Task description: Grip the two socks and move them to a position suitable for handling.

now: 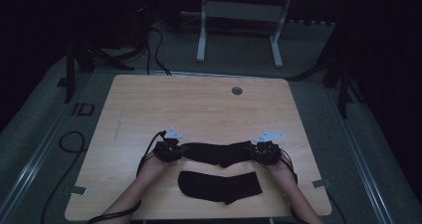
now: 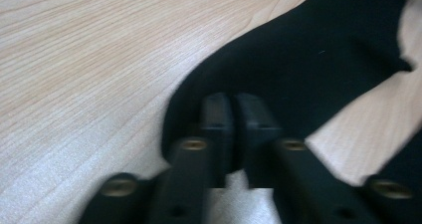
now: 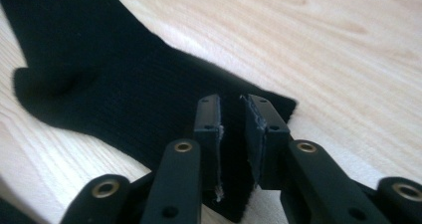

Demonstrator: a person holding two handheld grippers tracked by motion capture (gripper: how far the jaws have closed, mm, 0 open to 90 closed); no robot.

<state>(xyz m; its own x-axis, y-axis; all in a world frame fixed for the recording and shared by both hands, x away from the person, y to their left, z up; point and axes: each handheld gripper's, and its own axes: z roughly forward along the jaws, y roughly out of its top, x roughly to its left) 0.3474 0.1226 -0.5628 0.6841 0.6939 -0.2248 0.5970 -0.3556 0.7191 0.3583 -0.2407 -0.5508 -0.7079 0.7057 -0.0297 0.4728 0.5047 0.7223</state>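
A black sock [image 1: 219, 153] lies stretched across the wooden table [image 1: 199, 109] between my two grippers. My left gripper [image 1: 183, 151] is shut on its rounded toe end; in the left gripper view the jaws [image 2: 234, 104] are pressed together on the black fabric [image 2: 308, 59]. My right gripper [image 1: 250, 150] is shut on the cuff end, and in the right gripper view the jaws [image 3: 233, 107] pinch the sock's edge [image 3: 124, 84] with fabric between them. A second black sock [image 1: 219, 185] lies flat nearer the front edge, apart from both grippers.
A round cable hole [image 1: 237, 90] sits near the table's far edge. Cables [image 1: 69, 144] trail on the floor at the left. A white stand frame [image 1: 201, 35] is on the floor beyond the table. The far half of the tabletop is bare wood.
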